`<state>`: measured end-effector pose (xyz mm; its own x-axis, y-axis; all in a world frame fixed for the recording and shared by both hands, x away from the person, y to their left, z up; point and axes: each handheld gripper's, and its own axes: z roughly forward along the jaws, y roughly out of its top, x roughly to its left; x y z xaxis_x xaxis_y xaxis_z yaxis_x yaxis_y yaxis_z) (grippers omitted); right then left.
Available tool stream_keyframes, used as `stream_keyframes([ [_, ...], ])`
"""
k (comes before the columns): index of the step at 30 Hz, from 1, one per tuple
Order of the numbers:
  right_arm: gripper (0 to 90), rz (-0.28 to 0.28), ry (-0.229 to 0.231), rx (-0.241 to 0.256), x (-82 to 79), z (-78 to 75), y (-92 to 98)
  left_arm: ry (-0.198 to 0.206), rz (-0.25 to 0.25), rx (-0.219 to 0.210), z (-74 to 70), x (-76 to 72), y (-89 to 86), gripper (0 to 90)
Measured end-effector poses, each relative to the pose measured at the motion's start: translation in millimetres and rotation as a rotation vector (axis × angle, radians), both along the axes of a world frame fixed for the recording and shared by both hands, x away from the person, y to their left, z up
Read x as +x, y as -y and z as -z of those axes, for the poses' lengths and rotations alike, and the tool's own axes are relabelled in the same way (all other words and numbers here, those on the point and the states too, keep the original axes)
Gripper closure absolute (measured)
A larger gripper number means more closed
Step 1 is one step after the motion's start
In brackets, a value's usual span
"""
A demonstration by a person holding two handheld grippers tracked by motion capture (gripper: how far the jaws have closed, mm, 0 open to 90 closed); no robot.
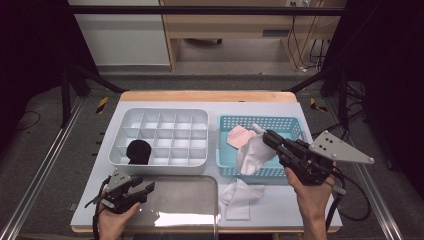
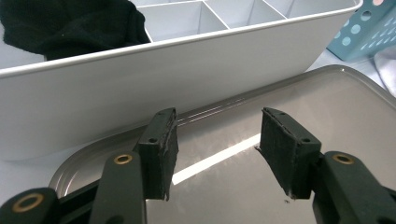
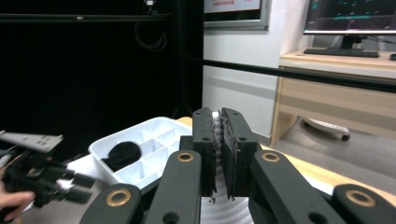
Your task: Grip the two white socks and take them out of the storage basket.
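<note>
My right gripper is shut on a white sock and holds it up over the blue basket; the sock hangs down from the jaws. In the right gripper view the gripper pinches white fabric between its pads. A pink sock lies in the basket. Another white sock lies on the table in front of the basket. A black sock sits in a front-left cell of the white divided tray. My left gripper is open over the metal tray, holding nothing.
The white divided tray's wall stands just beyond the left jaws, with the black sock behind it. The metal tray lies at the table's front edge. A desk and cables stand beyond the table's far side.
</note>
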<state>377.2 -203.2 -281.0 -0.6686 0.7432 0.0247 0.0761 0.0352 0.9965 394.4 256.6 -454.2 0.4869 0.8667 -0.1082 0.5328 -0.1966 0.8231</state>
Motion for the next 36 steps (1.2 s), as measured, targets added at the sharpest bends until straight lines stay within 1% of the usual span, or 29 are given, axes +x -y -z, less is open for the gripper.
stream_keyframes([
  [2,84.8,-0.003,-0.007,-0.005,-4.5,5.0,0.5,0.0,0.0,0.0,-0.1,-0.1,-0.1,44.9],
  [6,84.8,-0.009,-0.041,-0.001,-13.5,19.7,4.4,0.0,0.0,0.001,0.1,0.1,0.1,44.9],
  [8,84.8,-0.015,-0.051,0.001,-18.3,25.7,7.4,-0.001,0.002,0.003,0.2,0.2,0.4,45.0],
  [13,84.8,-0.024,-0.075,0.016,-29.8,34.6,14.1,-0.001,0.002,0.005,0.2,-0.1,0.9,44.9],
  [15,84.8,-0.023,-0.078,0.019,-32.8,36.9,17.0,-0.002,0.002,0.006,0.3,0.0,1.0,44.9],
  [17,84.8,-0.027,-0.092,0.027,-34.9,40.4,19.0,-0.002,0.002,0.006,0.3,-0.2,1.2,44.9],
  [19,84.8,-0.03,-0.103,0.023,-35.4,45.4,20.6,-0.002,0.003,0.006,0.4,0.2,1.2,44.9],
  [21,84.8,-0.026,-0.136,0.016,-32.9,52.0,21.1,-0.003,0.004,0.006,0.6,0.0,1.8,44.9],
  [25,84.8,0.006,-0.209,-0.035,-22.9,68.8,19.4,0.001,0.001,0.003,-0.3,-0.9,1.2,44.9],
  [28,84.7,0.034,-0.276,-0.077,-12.9,87.0,17.8,0.002,-0.001,0.0,-0.5,-0.9,0.2,44.9],
  [32,84.5,0.059,-0.343,-0.1,-2.3,108.1,17.9,0.001,0.003,0.002,-0.5,-1.1,1.0,44.9],
  [36,84.3,0.114,-0.404,-0.164,4.4,126.7,18.3,0.004,0.005,0.001,-1.1,-1.7,0.2,44.9],
])
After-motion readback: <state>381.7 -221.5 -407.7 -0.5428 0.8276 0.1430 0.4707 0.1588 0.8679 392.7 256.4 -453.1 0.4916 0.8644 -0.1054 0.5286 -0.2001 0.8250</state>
